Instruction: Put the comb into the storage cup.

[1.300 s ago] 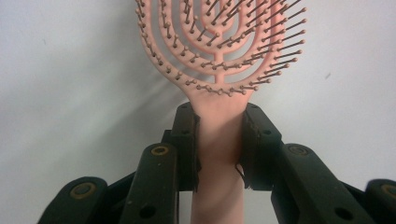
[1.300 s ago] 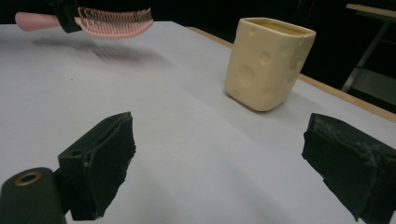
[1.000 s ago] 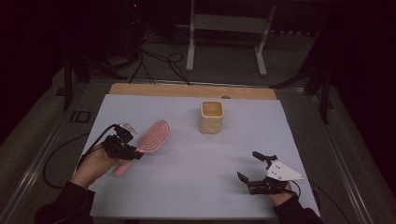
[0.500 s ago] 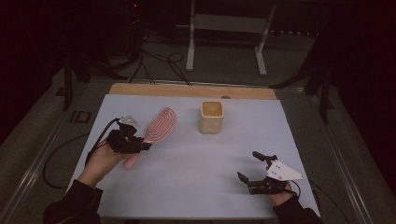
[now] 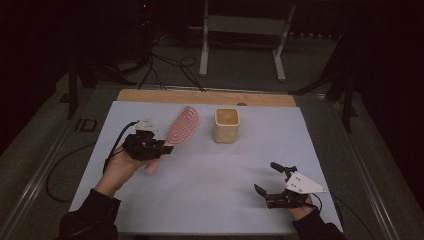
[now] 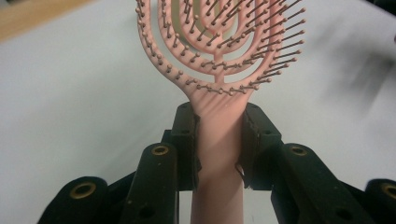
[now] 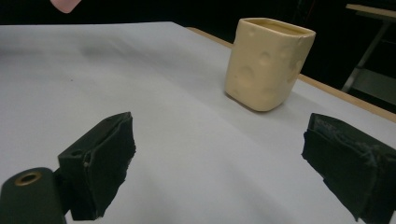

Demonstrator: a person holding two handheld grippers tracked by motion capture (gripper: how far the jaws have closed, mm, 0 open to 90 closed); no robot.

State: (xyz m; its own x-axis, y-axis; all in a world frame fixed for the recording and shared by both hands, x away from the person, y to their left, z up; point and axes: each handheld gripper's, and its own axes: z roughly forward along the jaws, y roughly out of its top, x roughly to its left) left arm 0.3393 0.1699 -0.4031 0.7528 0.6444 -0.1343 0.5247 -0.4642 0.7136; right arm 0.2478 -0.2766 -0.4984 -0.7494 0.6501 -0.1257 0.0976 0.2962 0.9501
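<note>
The left hand-held gripper (image 5: 156,148) sits at about nine o'clock on the pale surface (image 5: 210,175) in the high view, its jaws clamped on the handle of a pink hairbrush (image 5: 181,126); the left gripper view shows both black pads pressed against the two sides of that handle just below the bristled head (image 6: 219,42), which points away from the camera; in the high view the brush slants from the gripper up toward one o'clock, its head just beside the cream cup (image 5: 227,125), at the cup's nine o'clock, and apart from it; whether the brush touches the surface I cannot tell; the cup stands upright near twelve o'clock on the surface, short of the wooden strip (image 5: 205,97) along the far edge; the right hand-held gripper (image 5: 272,178) rests at about five o'clock, well apart from the cup, its jaws spread wide with nothing between them; the right gripper view shows the cup (image 7: 267,63) beyond the gap.
</note>
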